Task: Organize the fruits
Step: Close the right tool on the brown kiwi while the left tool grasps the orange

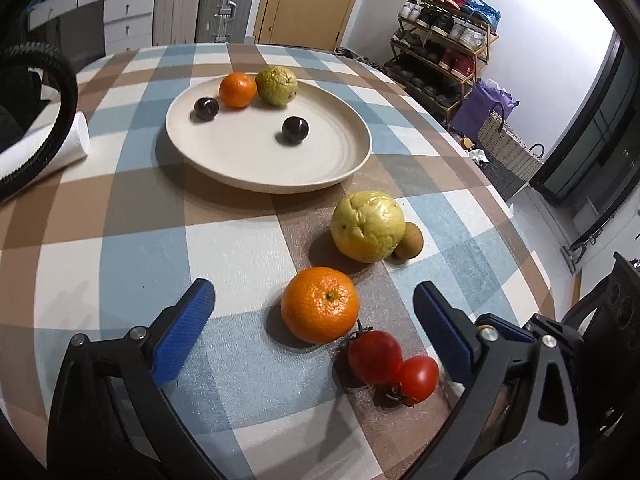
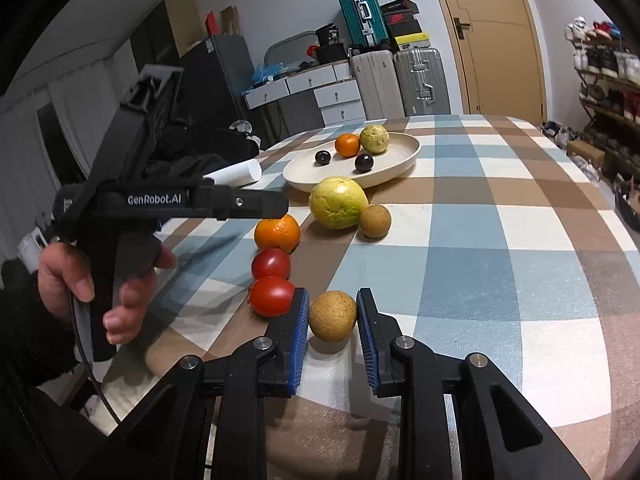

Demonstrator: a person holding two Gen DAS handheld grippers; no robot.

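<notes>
A cream plate on the checked table holds an orange, a yellow-green fruit and two dark plums. On the cloth lie a big yellow-green fruit, a small brown fruit, an orange and two tomatoes. My left gripper is open around the near orange, above the table. My right gripper has its blue pads against a second brown fruit on the table.
A white paper roll lies left of the plate. The left gripper's body and the hand fill the left of the right wrist view. Suitcases, drawers and a shoe rack stand beyond the table.
</notes>
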